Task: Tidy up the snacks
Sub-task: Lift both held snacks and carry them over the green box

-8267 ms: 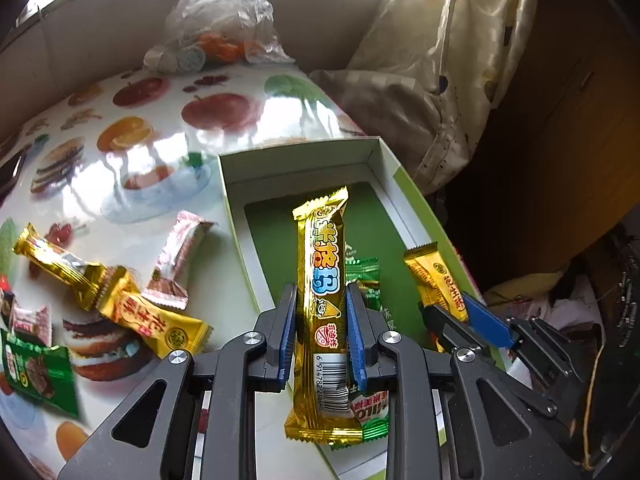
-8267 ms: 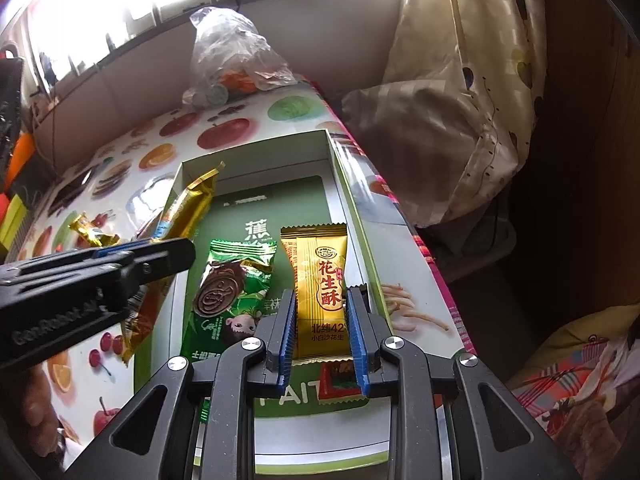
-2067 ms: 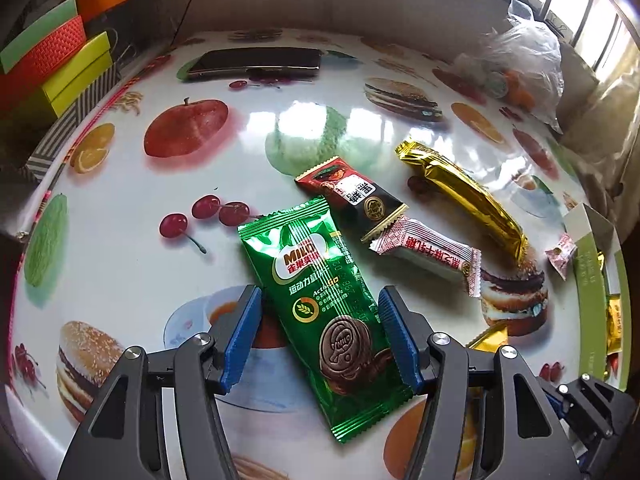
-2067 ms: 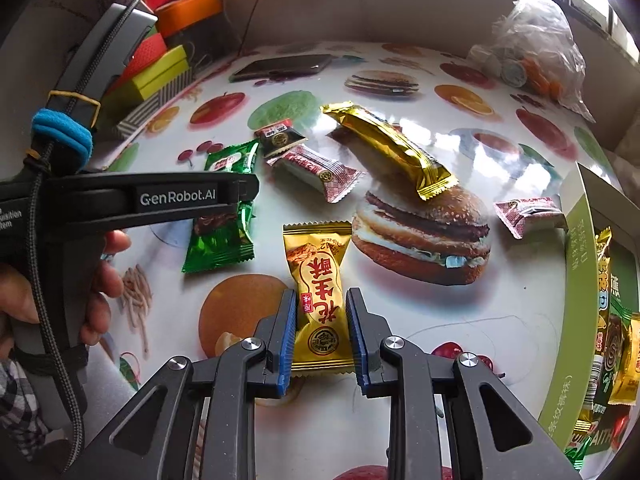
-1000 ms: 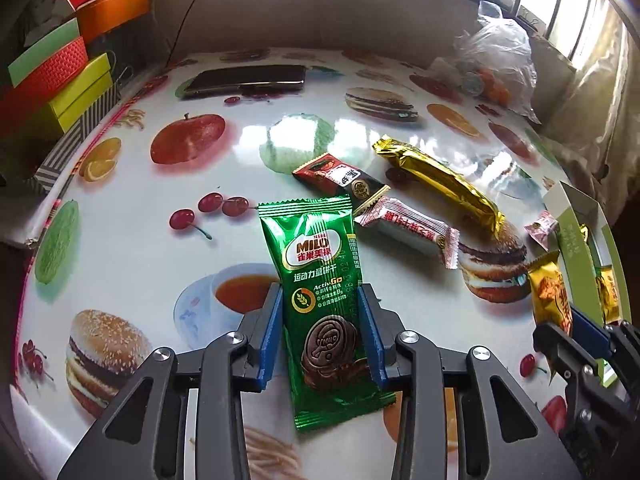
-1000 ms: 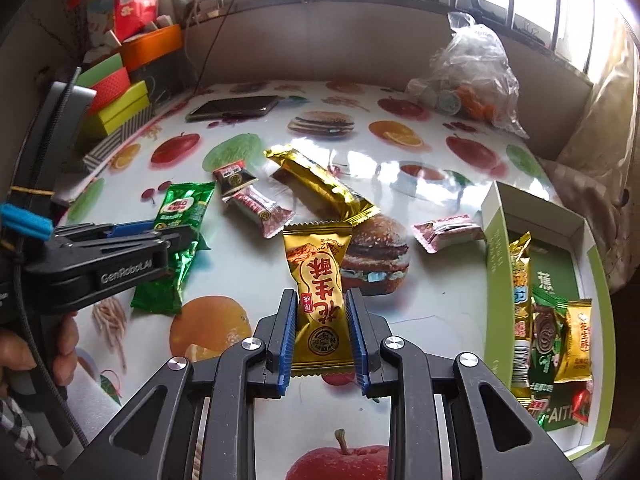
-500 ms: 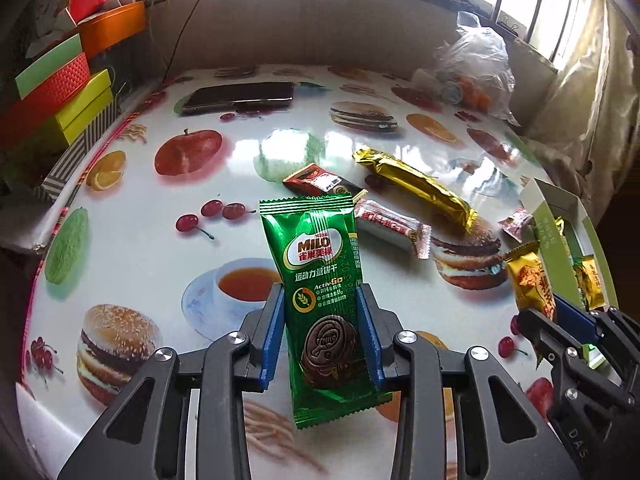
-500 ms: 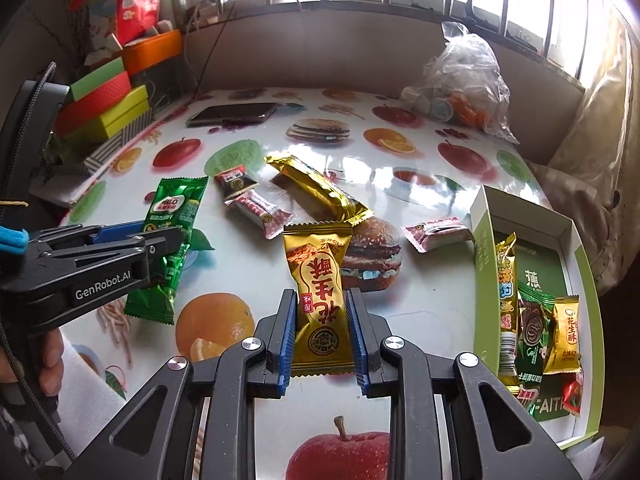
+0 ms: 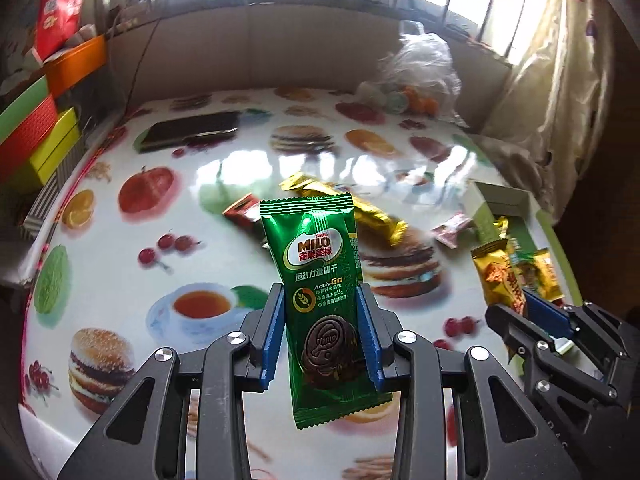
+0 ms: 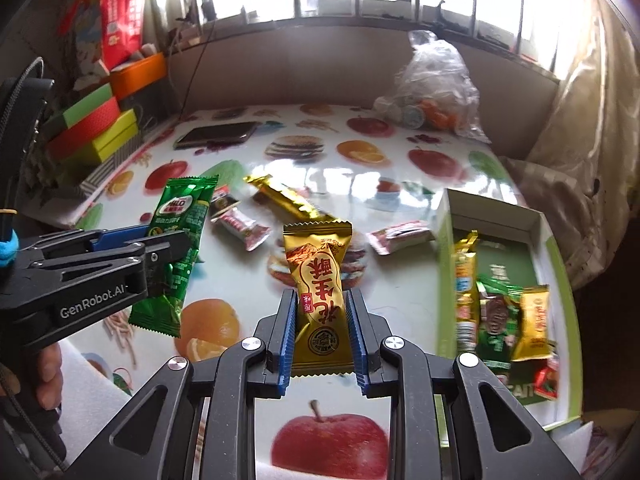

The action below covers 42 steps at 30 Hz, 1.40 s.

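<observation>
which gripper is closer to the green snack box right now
Right. The right gripper, holding a gold snack, is beside the box; the left gripper is across the table.

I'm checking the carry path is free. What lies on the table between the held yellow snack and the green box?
In the right wrist view, one pink-wrapped snack lies between the yellow snack and the green box; otherwise bare tablecloth.

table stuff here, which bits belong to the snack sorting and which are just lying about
Part of the job:
- green Milo packet in left hand-held gripper
- gold peanut candy in right hand-held gripper
- long gold bar
- pink-white wrapper
- green box

Lying about:
- phone
- plastic bag
- coloured boxes
</observation>
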Tool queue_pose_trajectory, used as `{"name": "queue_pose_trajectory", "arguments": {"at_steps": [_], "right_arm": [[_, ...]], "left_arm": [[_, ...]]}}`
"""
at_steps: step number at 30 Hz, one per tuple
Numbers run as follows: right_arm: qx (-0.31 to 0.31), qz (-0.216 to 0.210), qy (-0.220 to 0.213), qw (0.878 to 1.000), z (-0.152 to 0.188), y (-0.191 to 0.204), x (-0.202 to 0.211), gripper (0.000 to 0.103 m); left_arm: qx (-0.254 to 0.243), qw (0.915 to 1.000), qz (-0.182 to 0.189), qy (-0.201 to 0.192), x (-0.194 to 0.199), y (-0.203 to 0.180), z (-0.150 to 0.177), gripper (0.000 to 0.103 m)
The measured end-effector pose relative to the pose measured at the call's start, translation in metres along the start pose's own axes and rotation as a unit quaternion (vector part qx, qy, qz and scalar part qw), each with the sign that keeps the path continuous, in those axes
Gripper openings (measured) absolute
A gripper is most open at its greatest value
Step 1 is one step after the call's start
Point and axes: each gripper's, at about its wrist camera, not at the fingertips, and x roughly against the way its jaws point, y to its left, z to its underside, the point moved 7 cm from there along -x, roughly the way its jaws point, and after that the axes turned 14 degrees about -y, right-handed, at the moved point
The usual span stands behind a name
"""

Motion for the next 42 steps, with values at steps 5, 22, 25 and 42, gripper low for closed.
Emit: {"name": "queue_pose_trajectory", "arguments": {"at_steps": [5, 22, 25, 42], "right_arm": [[-0.021, 0.016, -0.01, 1.0, -0.005, -0.022, 0.014, 0.024], [-0.078, 0.108, 0.001, 0.991, 0.01, -0.116, 0.039, 0.024], [-0.085, 0.115, 0.005, 0.99, 0.015, -0.126, 0.039, 0.024], [-0.116, 0.135, 0.025, 0.984, 0.035, -0.166, 0.034, 0.024]], "left_arm": [[-0.012, 0.9995, 0.028, -0.006, 0.003, -0.027, -0.012, 0.036], [-0.037, 0.9921, 0.12, 0.01, -0.017, -0.123, -0.034, 0.036], [-0.041, 0.9907, 0.129, 0.015, -0.022, -0.137, -0.035, 0.036], [-0.049, 0.984, 0.165, 0.045, -0.056, -0.196, -0.04, 0.036]]}}
